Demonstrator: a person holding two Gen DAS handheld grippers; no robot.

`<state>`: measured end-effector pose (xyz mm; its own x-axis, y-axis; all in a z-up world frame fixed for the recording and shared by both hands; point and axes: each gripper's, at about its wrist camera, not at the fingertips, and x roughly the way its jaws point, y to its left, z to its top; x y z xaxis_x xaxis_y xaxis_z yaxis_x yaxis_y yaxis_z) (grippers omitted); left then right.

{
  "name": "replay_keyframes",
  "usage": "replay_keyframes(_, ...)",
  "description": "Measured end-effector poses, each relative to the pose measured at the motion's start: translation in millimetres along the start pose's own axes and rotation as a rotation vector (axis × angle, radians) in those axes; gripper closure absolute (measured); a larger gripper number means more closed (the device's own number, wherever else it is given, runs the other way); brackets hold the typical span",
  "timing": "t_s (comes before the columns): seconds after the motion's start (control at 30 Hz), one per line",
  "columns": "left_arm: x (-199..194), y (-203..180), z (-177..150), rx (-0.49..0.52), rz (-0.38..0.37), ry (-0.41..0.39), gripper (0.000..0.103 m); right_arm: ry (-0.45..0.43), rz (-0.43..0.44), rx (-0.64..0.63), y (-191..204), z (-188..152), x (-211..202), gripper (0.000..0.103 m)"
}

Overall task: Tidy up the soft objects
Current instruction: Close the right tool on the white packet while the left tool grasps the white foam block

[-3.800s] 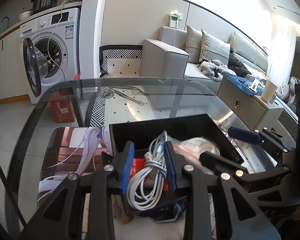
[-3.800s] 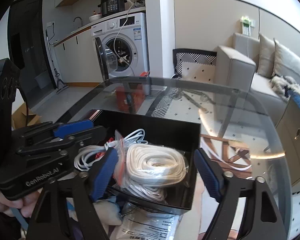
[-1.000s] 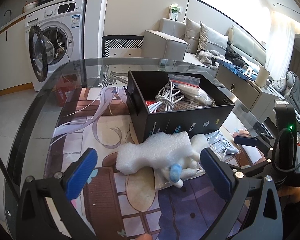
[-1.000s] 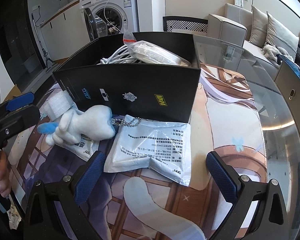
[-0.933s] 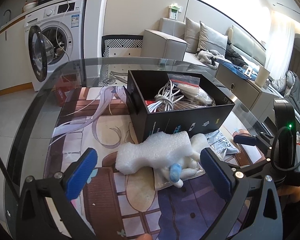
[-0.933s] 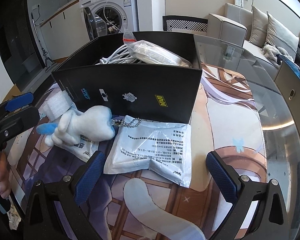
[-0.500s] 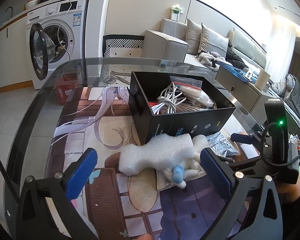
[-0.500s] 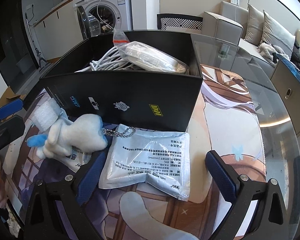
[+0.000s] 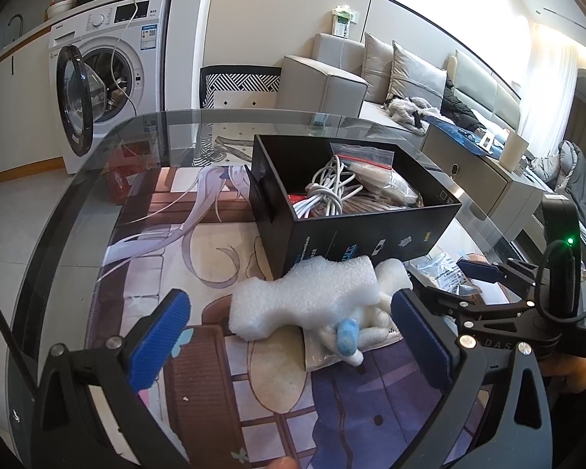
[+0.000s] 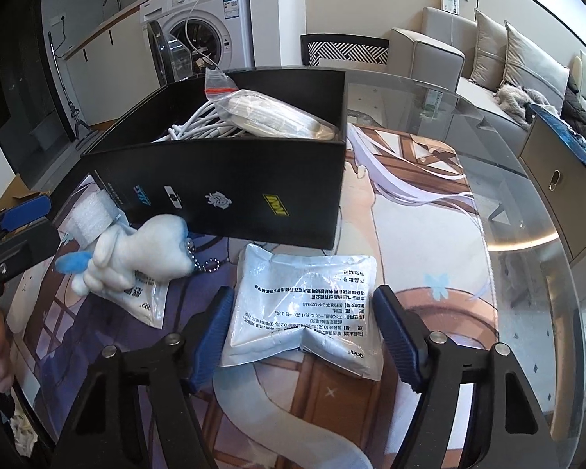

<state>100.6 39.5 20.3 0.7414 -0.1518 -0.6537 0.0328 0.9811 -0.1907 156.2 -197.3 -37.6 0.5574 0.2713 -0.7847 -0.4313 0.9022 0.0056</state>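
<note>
A black box (image 9: 371, 230) (image 10: 230, 179) on the printed mat holds white cables (image 9: 328, 191) and a bagged item (image 10: 269, 113). In front of it lie a white foam piece (image 9: 304, 293) (image 10: 93, 215), a white plush toy with a blue tip (image 9: 347, 332) (image 10: 136, 254), and a silver printed packet (image 10: 308, 312). My left gripper (image 9: 293, 332) is open, with the foam and plush ahead between its fingers. My right gripper (image 10: 304, 332) is open around the silver packet, fingers on either side and not touching it. A second packet (image 10: 144, 293) lies under the plush.
The glass table's curved edge (image 9: 58, 203) runs along the left and far side. A washing machine (image 9: 109, 70) with its door open stands beyond. A grey sofa (image 9: 390, 78) and a low cabinet (image 10: 558, 179) are at the right.
My right gripper has moved down and forward over the silver packet and its fingers have narrowed around it. My left gripper has stayed open and shifted slightly.
</note>
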Motion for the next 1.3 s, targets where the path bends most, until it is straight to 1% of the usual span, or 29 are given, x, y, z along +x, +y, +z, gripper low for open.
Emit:
replay_keyframes(0.03,0,0,0,0.0,0.0,0.0,0.0,-0.005,-0.003,0.002,0,-2,-2,0.039)
replay_keyframes(0.23,0,0,0,-0.002,0.003,-0.001,0.0,-0.018,0.008,0.003,-3,-6,-7,0.049)
replay_keyframes(0.5,1,-1,-1,0.002,0.003,0.003,0.0,-0.052,0.02,-0.004,-3,-12,-15,0.056)
replay_keyframes(0.67,1,-2,-2,0.004,0.001,0.009,0.0,-0.062,0.039,0.0,-2,-16,-19,0.057)
replay_keyframes(1.0,4,-4,-3,0.007,-0.008,0.031,0.0,-0.125,0.059,-0.004,0,-14,-40,0.057)
replay_keyframes(1.1,6,-3,-3,-0.011,-0.027,0.047,0.0,-0.149,0.063,-0.004,2,-13,-46,0.057)
replay_keyframes(1.3,11,6,-2,-0.079,-0.054,0.061,0.0,-0.173,0.071,0.009,-1,-9,-52,0.057)
